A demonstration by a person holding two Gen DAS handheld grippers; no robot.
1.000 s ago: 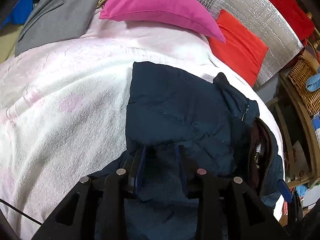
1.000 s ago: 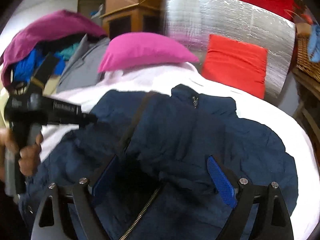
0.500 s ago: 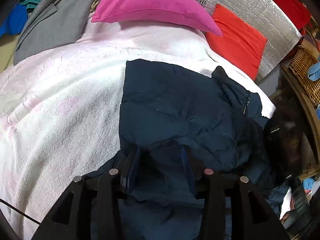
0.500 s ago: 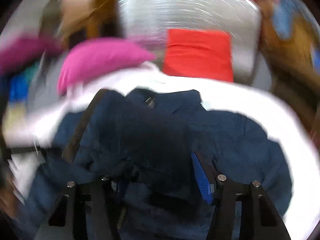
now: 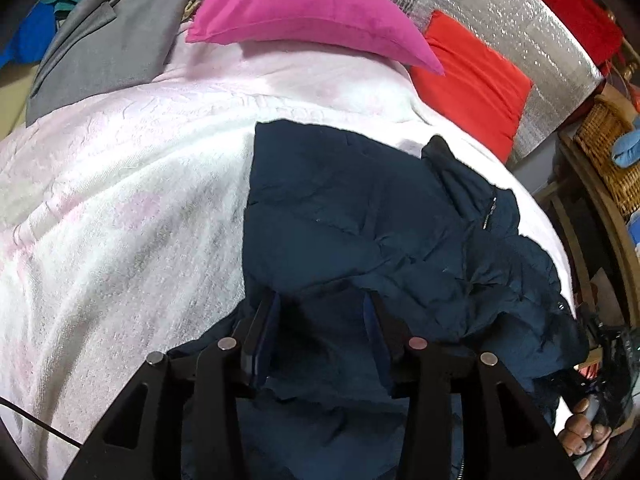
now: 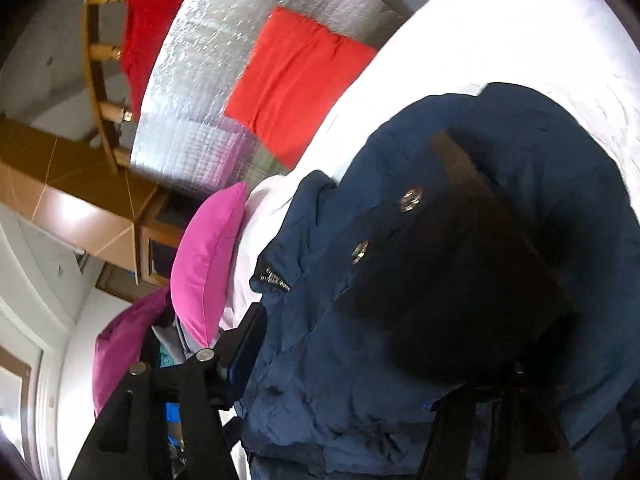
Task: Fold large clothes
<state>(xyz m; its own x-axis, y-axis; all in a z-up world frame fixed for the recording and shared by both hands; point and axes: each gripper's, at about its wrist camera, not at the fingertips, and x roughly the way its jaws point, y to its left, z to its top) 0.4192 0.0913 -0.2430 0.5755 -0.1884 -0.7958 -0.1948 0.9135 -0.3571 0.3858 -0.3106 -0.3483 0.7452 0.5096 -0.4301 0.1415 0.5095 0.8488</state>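
Observation:
A dark navy padded jacket [image 5: 360, 208] lies crumpled on a white-pink bedspread [image 5: 120, 200]. My left gripper [image 5: 320, 320] has its jaws partly closed on a fold of the jacket's near edge. In the right wrist view the camera is rolled sideways; the jacket [image 6: 500, 184] fills the frame, showing its zip, two snap buttons and dark lining. My right gripper [image 6: 360, 360] has jacket cloth bunched between its fingers; the right finger is hidden by cloth. The person's right hand [image 5: 580, 432] on the other gripper shows at the left view's lower right.
A pink pillow [image 5: 304, 12] and a red pillow [image 5: 472, 80] lie at the head of the bed before a silver foil panel [image 5: 520, 12]. A grey garment [image 5: 104, 40] lies at the far left. A wicker basket [image 5: 608, 152] stands right of the bed.
My right gripper closed onto the jacket's front edge, then swung and rolled sideways, lifting the cloth. My left gripper kept its hold and barely moved.

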